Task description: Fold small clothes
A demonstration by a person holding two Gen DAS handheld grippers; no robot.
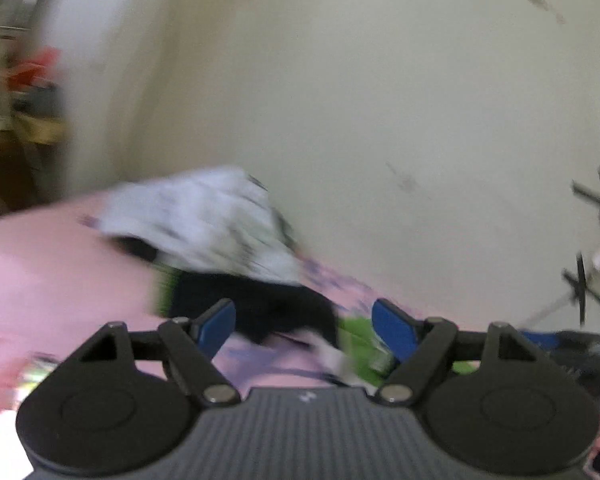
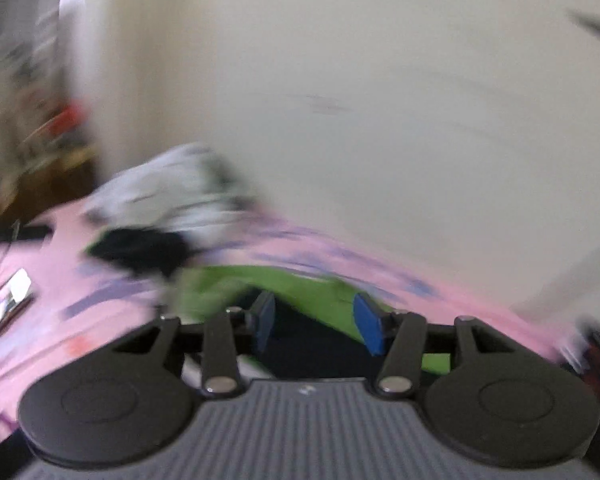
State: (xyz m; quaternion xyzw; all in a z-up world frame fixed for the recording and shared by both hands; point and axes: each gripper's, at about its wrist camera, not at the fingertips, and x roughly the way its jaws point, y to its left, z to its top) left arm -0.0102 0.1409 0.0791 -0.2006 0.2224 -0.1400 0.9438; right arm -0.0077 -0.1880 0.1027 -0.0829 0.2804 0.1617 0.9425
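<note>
Both views are motion-blurred. A black and green small garment [image 1: 260, 312] lies on the pink bedsheet [image 1: 40, 272], with a white patterned garment [image 1: 204, 220] piled behind it. My left gripper [image 1: 304, 326] is open above the black cloth, holding nothing. In the right wrist view the green part of the garment [image 2: 300, 288] lies just ahead of my right gripper [image 2: 314, 322], which is open with dark cloth under its jaws. The black part [image 2: 140, 250] and the white garment [image 2: 172, 188] lie further left.
A pale wall [image 1: 380, 100] rises right behind the bed. Cluttered furniture [image 1: 20, 100] stands at the far left. Flat white items [image 2: 8, 296] lie on the sheet at left. A dark stand [image 1: 584, 280] shows at the right edge.
</note>
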